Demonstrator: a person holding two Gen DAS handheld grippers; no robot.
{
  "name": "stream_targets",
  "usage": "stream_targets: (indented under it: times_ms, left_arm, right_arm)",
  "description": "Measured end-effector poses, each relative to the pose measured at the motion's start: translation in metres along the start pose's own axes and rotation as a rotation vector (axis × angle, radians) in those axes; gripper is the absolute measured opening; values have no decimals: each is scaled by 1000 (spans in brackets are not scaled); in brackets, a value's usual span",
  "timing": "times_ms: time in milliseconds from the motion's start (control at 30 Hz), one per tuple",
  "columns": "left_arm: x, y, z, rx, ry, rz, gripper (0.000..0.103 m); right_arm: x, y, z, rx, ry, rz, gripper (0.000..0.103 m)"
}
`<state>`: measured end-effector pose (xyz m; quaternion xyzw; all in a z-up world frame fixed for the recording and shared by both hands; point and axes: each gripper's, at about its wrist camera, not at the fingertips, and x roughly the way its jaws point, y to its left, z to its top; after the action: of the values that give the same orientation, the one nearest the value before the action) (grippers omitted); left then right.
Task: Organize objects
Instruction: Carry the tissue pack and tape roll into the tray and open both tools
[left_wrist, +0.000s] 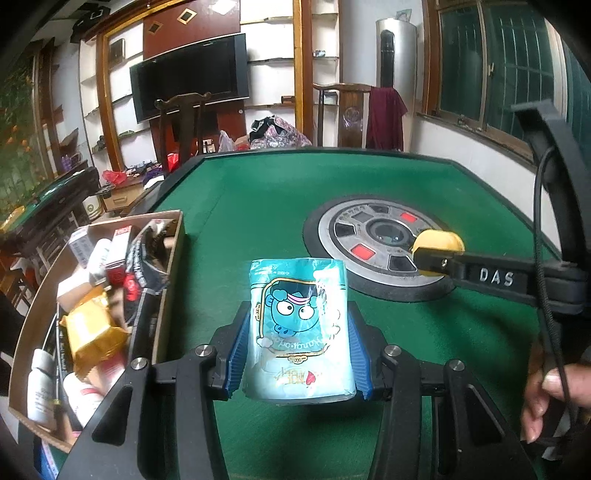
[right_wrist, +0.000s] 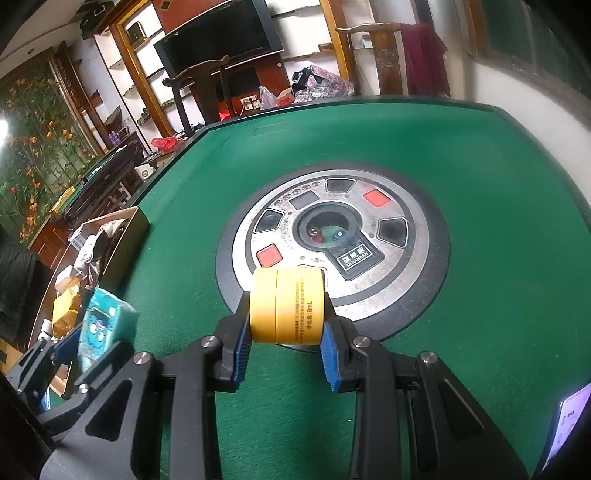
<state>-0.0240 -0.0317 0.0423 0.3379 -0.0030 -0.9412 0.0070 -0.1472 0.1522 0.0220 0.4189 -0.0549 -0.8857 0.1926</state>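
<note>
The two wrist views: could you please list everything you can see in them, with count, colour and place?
Tissue pack: one, light blue with a cartoon face, between the left tool's pads above the table.
Round container: one, yellow, clamped in the right tool over the centre console.
Cardboard box: one, brown, at the table's left edge, full of small packets and bottles.
Gold packet: one, in the box.
Table: one, green felt.
Centre console: one, silver and black disc with two red buttons, mid-table.
Left tool: black with blue pads, shut on the pack.
Right tool: the same, shut on the container.
Hand: one, at the right edge.
</note>
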Motion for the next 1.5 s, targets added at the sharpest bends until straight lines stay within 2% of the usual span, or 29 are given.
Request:
stream_targets:
  times_ms: [333, 700, 900, 1033, 1200, 1500]
  left_arm:
    - [-38, 50, 7, -95, -82, 14, 42]
    - [-52, 149, -5, -247, -91, 99, 43]
    - [-42, 206, -8, -308, -48, 136, 43]
    - [-26, 234, -6, -335, 5, 126, 43]
    - [-8, 249, -6, -346, 57, 128, 43]
    - [10, 262, -14, -372, 119, 126, 43]
  right_arm:
    - [-3, 41, -11, -58, 2, 74, 30]
    - [8, 120, -19, -165, 34, 186, 30]
    - [32, 164, -15, -215, 97, 247, 30]
    - [40, 193, -10, -261, 102, 258, 30]
    - [57, 226, -4, -303, 132, 277, 30]
    - [96, 266, 5, -349, 182, 258, 30]
